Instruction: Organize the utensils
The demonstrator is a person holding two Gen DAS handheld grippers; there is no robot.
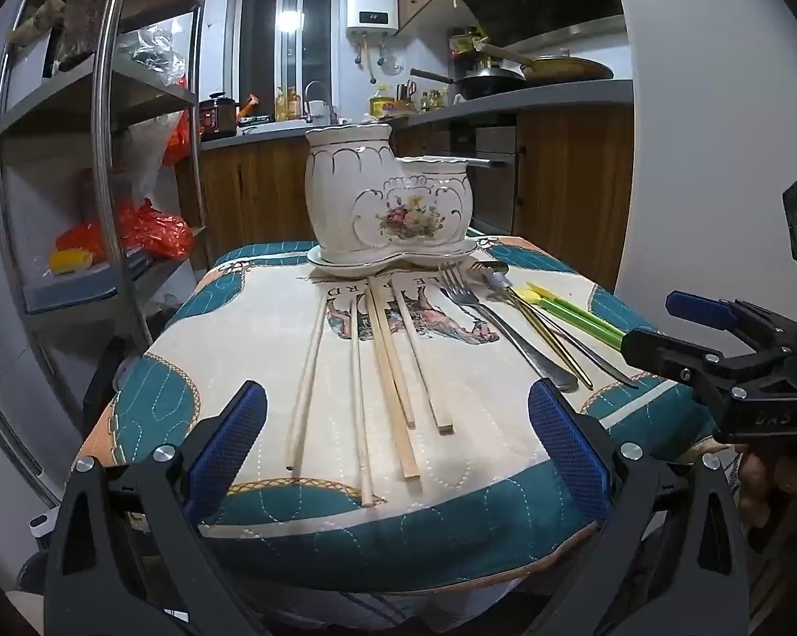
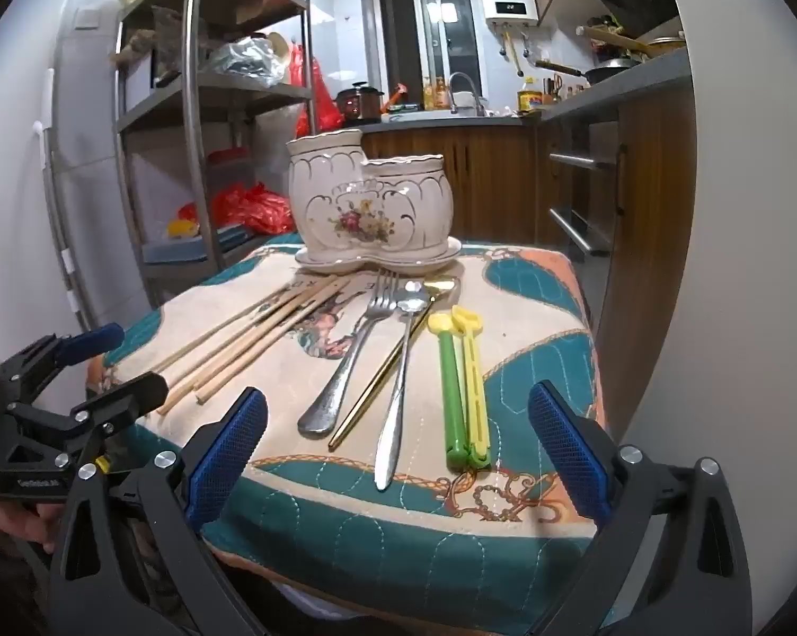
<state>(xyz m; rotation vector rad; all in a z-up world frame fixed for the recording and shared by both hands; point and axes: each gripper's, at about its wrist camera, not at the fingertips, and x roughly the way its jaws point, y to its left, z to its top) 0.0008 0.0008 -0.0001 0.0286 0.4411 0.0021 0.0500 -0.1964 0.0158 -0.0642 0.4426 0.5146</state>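
A white floral ceramic utensil holder (image 1: 388, 196) (image 2: 369, 201) with two cups stands on its saucer at the far side of a small table. Several wooden chopsticks (image 1: 382, 365) (image 2: 250, 339) lie in front of it on the left. A steel fork (image 1: 499, 328) (image 2: 351, 355), a gold-handled spoon (image 1: 547, 328) (image 2: 393, 365), a steel spoon (image 2: 404, 381) and green and yellow plastic pieces (image 1: 578, 312) (image 2: 465, 387) lie on the right. My left gripper (image 1: 398, 450) is open and empty at the near edge before the chopsticks. My right gripper (image 2: 398, 450) is open and empty before the cutlery.
The table wears a quilted teal, peach and cream cover (image 1: 271, 318) (image 2: 536, 286). A metal shelf rack (image 1: 107, 106) (image 2: 207, 106) with bags stands to the left. Wooden kitchen cabinets and counter (image 1: 573, 159) (image 2: 637, 159) run behind and to the right.
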